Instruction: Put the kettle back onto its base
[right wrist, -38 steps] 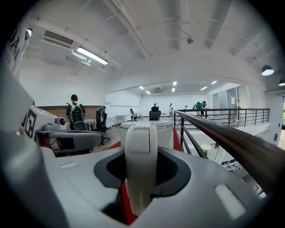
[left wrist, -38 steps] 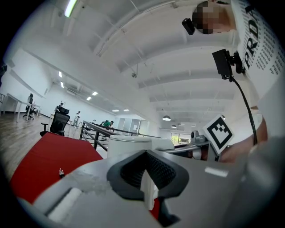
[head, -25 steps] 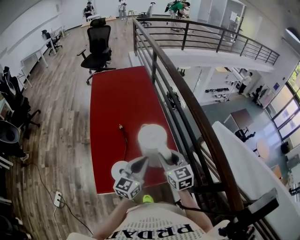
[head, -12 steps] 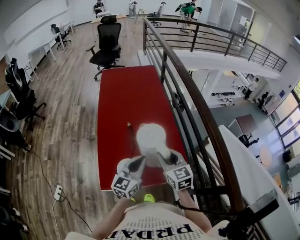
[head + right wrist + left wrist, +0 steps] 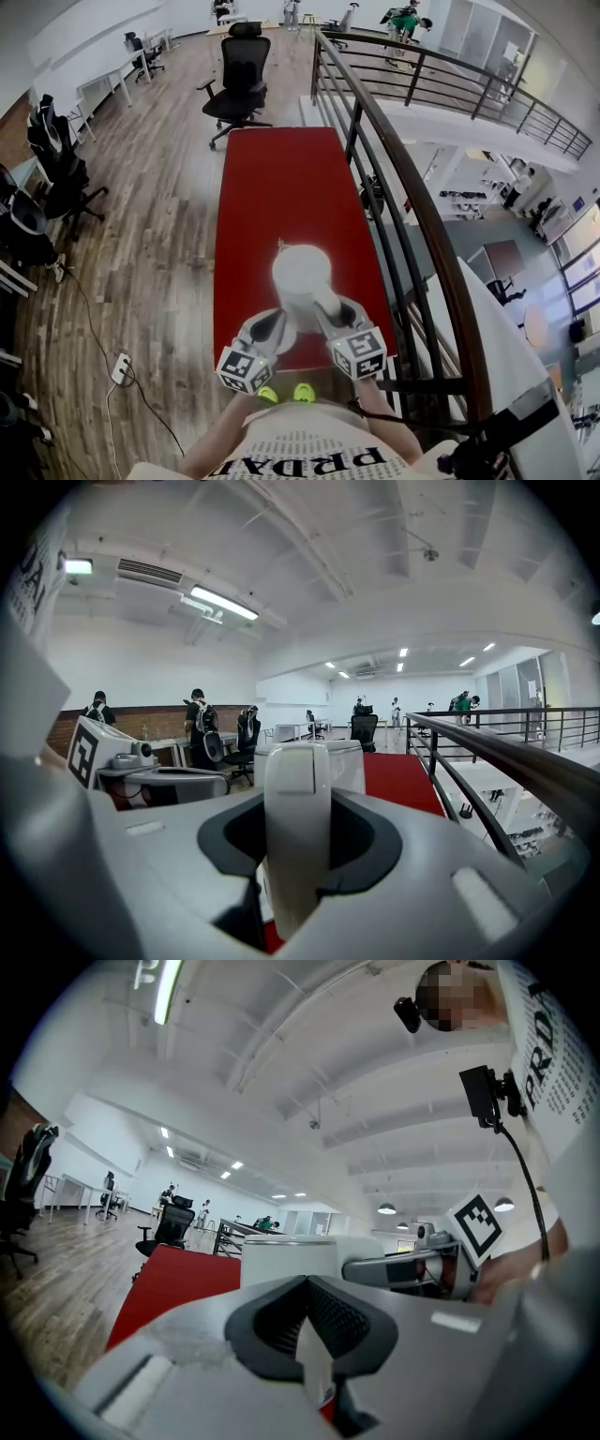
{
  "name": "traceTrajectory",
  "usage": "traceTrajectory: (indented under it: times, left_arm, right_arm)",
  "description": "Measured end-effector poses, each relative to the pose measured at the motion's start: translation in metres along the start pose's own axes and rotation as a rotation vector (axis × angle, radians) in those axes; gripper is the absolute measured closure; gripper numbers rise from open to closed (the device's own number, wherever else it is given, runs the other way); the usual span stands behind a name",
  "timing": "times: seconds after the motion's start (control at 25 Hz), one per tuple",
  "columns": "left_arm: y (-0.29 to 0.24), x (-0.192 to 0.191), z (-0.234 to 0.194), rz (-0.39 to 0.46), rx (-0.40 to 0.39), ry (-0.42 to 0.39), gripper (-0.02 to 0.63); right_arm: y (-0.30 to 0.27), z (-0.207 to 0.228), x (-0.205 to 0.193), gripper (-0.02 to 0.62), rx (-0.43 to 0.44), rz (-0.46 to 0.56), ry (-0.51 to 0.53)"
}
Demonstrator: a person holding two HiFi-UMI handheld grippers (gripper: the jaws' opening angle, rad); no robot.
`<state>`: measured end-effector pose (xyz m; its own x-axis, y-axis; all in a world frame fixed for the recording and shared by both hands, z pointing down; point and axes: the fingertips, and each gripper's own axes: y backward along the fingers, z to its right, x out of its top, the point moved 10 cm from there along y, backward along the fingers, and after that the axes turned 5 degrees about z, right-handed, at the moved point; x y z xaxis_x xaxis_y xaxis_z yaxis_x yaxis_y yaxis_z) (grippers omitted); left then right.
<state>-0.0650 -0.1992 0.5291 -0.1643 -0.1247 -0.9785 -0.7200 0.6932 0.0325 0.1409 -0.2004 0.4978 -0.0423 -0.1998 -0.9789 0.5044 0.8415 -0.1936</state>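
Because the kettle (image 5: pixel 302 274) must land upright, we clamp its handle (image 5: pixel 298 780) in our right gripper (image 5: pixel 298 841); our left gripper (image 5: pixel 306 1288), just beside, is closed, empty.

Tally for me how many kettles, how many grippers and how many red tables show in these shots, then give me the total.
Kettle: 1
Grippers: 2, the left gripper and the right gripper
Red table: 1
Total: 4
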Motion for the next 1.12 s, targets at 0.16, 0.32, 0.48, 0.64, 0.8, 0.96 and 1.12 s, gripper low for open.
traceTrajectory:
  times: [0.16,0.32,0.48,0.64,0.8,0.96,1.12]
  left_arm:
    - [0.013,0.001,-0.014,-0.002,0.036,0.000,0.615]
    - [0.029,0.005,-0.024,-0.001,0.067,0.004,0.615]
    - [0.039,0.005,-0.031,-0.009,0.099,0.002,0.615]
    - [0.047,0.004,-0.037,-0.021,0.123,0.004,0.615]
    - [0.053,0.005,-0.042,-0.034,0.142,-0.003,0.615]
    - [0.060,0.001,-0.044,-0.050,0.163,0.006,0.615]
    - [0.060,-0.008,-0.047,-0.053,0.175,0.005,0.615]
  right_arm:
    - [-0.014,-0.015,0.001,0.468,0.038,-0.003,0.005]
    - [-0.026,-0.032,0.002,0.468,0.074,-0.004,0.003]
    - [-0.036,-0.042,0.001,0.468,0.109,-0.007,-0.004]
    - [-0.045,-0.050,-0.002,0.468,0.140,-0.012,-0.010]
    - [-0.053,-0.057,-0.005,0.468,0.167,-0.013,-0.017]
    - [-0.059,-0.061,-0.011,0.468,0.194,-0.030,-0.026]
    - [-0.063,-0.063,-0.019,0.468,0.210,-0.029,-0.026]
